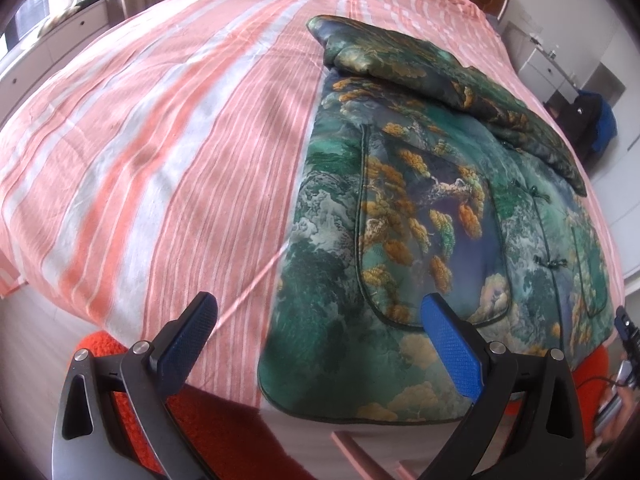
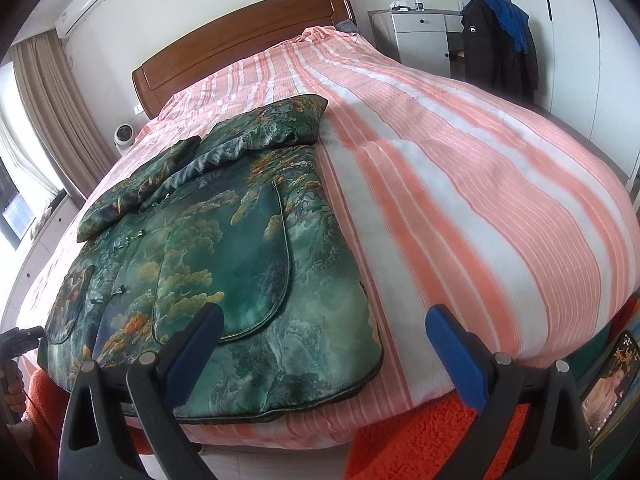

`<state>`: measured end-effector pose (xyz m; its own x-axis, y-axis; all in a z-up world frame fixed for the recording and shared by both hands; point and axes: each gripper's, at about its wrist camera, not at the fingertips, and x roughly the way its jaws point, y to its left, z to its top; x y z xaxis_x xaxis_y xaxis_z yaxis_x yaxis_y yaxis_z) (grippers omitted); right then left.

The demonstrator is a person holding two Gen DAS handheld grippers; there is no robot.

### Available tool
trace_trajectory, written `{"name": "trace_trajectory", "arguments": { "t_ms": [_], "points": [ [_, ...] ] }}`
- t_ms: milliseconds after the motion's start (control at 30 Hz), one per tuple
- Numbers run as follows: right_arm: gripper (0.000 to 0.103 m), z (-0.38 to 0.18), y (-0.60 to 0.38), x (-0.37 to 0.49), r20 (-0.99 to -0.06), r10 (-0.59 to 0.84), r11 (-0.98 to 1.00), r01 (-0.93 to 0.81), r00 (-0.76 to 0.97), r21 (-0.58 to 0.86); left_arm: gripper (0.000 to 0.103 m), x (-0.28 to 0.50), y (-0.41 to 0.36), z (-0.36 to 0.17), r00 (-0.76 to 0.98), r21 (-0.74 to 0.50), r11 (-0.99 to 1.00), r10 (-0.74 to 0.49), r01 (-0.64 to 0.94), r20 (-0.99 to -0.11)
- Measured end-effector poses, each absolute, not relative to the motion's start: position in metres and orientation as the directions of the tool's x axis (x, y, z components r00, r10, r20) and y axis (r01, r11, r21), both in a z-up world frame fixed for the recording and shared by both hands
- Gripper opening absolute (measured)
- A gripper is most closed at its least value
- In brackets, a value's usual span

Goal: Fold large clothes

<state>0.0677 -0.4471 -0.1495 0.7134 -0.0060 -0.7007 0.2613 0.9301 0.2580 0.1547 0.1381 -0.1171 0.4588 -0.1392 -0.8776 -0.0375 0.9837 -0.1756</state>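
Left wrist view, fingers: left gripper (image 1: 320, 344) spread wide, blue pads far apart, nothing between them, nothing touched.
Left wrist view, left finger (image 1: 186, 342): hangs over the near edge of the striped bedsheet (image 1: 160, 152), clear of the cloth.
Left wrist view, right finger (image 1: 452, 346): sits in front of the jacket's near hem, no contact that I can make out.
Left wrist view, jacket (image 1: 420, 220): green padded jacket with gold tree and cloud print, lying flat on the bed, right of the gripper's centre line, hem at the near bed edge, big patch pocket facing up, knot buttons down the front.
Left wrist view, sleeve (image 1: 460, 92): folded across the chest at the far end.
Left wrist view, far right edge: the other gripper just peeks in, dark and blurred.
Right wrist view, fingers: right gripper (image 2: 324, 344) also wide open, empty, gripping nothing.
Right wrist view, left finger (image 2: 196, 346): overlaps the jacket's (image 2: 224, 264) lower corner in the picture; touching or not, cannot tell.
Right wrist view, right finger (image 2: 456, 354): over bare bedsheet (image 2: 480, 184) near the bed edge.
Right wrist view, jacket: on the left half of the bed, sleeves (image 2: 256, 128) crossed over the top.
Right wrist view, background: wooden headboard (image 2: 240, 48) beyond; dark coat (image 2: 492, 40) hanging near the white cabinet (image 2: 420, 36).
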Motion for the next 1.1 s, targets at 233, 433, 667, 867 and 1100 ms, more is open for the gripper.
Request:
{"name": "trace_trajectory", "arguments": {
  "t_ms": [233, 433, 667, 867, 1100],
  "points": [
    [0.1, -0.149, -0.449, 0.066, -0.693, -0.017, 0.925, 0.274, 0.72, 0.262, 0.102, 0.155, 0.132, -0.116, 0.464, -0.155, 0.988, -0.128, -0.021, -0.877],
    [0.1, -0.15, -0.451, 0.066, -0.691, -0.022, 0.922, 0.282, 0.723, 0.265, 0.102, 0.154, 0.129, -0.118, 0.46, -0.146, 0.989, -0.122, -0.017, -0.88],
    [0.1, -0.149, -0.451, 0.064, -0.686, -0.025, 0.922, 0.282, 0.727, 0.265, 0.102, 0.153, 0.129, -0.118, 0.459, -0.145, 0.989, -0.121, -0.018, -0.88],
    [0.1, -0.149, -0.451, 0.063, -0.685, -0.025, 0.922, 0.281, 0.728, 0.265, 0.102, 0.153, 0.126, -0.118, 0.46, -0.143, 0.99, -0.121, -0.013, -0.88],
    [0.1, -0.149, -0.451, 0.063, -0.685, -0.026, 0.922, 0.282, 0.728, 0.265, 0.102, 0.152, 0.124, -0.12, 0.453, -0.143, 0.99, -0.124, -0.009, -0.883]
  ]
}}
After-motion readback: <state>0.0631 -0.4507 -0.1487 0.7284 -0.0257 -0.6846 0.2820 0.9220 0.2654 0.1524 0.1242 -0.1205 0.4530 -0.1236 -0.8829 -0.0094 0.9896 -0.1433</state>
